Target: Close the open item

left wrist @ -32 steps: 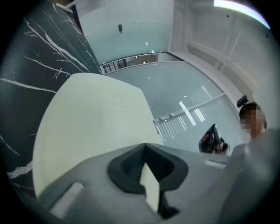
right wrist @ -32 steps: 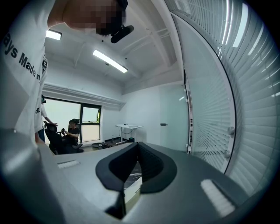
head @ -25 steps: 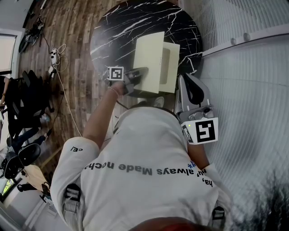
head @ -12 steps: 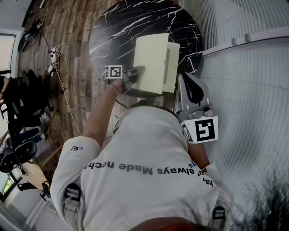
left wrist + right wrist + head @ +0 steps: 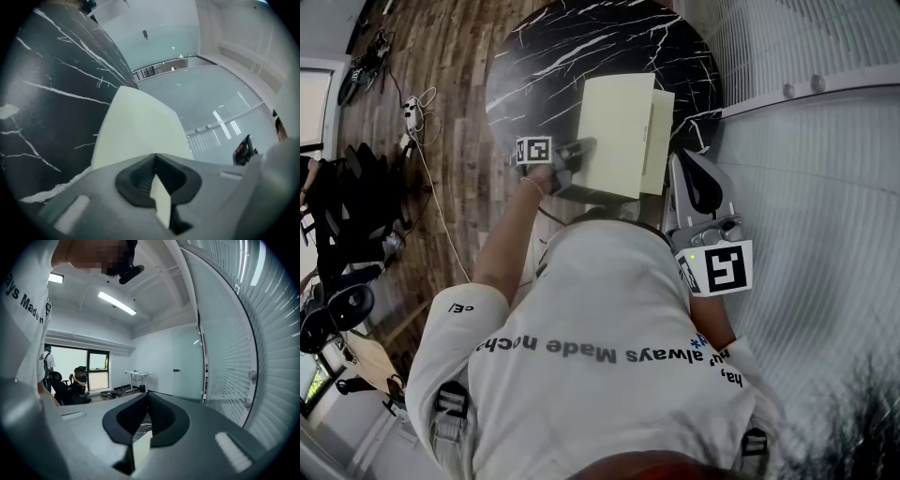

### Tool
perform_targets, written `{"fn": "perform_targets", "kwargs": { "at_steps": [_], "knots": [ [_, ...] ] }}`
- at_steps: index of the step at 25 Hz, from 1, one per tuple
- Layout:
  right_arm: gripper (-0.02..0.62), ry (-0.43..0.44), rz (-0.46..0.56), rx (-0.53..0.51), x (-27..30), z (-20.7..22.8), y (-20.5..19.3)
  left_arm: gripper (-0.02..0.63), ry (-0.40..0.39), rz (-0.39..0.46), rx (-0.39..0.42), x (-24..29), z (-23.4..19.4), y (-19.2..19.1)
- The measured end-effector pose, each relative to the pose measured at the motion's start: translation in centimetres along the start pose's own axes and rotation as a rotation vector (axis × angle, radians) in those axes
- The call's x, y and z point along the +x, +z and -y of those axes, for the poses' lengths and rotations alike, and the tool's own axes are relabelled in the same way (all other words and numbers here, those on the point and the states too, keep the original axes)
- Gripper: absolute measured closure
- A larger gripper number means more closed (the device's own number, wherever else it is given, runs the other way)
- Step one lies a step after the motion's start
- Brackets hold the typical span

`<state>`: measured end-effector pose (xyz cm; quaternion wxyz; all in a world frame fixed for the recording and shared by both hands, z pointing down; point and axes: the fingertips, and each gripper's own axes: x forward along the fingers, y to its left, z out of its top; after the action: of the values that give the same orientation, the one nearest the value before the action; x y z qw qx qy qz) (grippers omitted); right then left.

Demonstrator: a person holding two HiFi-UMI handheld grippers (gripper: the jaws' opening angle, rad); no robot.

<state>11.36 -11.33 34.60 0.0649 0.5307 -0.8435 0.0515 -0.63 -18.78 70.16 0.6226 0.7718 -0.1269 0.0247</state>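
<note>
Looking down, I see my left gripper [image 5: 579, 152], jaws together on nothing, at the left edge of the pale yellow box [image 5: 619, 131] on the black marble table [image 5: 544, 56], while my right gripper [image 5: 694, 173], jaws likewise together, hangs near the box's right side.

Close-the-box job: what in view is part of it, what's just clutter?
Job:
- pale box
- its lid, pinched in the left gripper
- right gripper, shut

Lying about:
- power strip
- chair
- marble table, support only
</note>
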Motion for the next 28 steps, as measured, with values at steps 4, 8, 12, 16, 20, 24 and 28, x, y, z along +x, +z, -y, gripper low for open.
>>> {"fn": "perform_targets", "kwargs": {
  "at_steps": [4, 8, 12, 16, 20, 24, 28],
  "knots": [
    [0.592, 0.0, -0.006, 0.002, 0.2, 0.2, -0.5, 0.604, 0.029, -0.002, -0.007, 0.2, -1.1, -0.1],
    [0.592, -0.003, -0.009, 0.003, 0.1, 0.6, -0.9, 0.604, 0.045, -0.007, -0.007, 0.9, -1.4, -0.4],
    [0.592, -0.007, -0.015, 0.004, 0.2, 0.9, -1.0, 0.604, 0.065, -0.016, -0.003, 1.5, -1.4, -0.5],
    [0.592, -0.008, -0.018, 0.007, 0.1, 1.1, -1.1, 0.604, 0.081, -0.027, 0.005, 2.4, -1.3, -0.7],
    [0.592, -0.01, -0.017, 0.007, -0.1, 1.5, -1.3, 0.604, 0.098, -0.034, 0.009, 2.9, -1.5, -0.6],
    [0.594, -0.015, -0.016, 0.011, -0.3, 1.9, -1.4, 0.604, 0.121, -0.046, 0.018, 3.2, -1.6, -0.7],
    [0.592, -0.017, -0.017, 0.014, -0.3, 2.2, -1.5, 0.604, 0.153, -0.071, 0.034, 3.7, -1.7, -0.9]
  ]
}}
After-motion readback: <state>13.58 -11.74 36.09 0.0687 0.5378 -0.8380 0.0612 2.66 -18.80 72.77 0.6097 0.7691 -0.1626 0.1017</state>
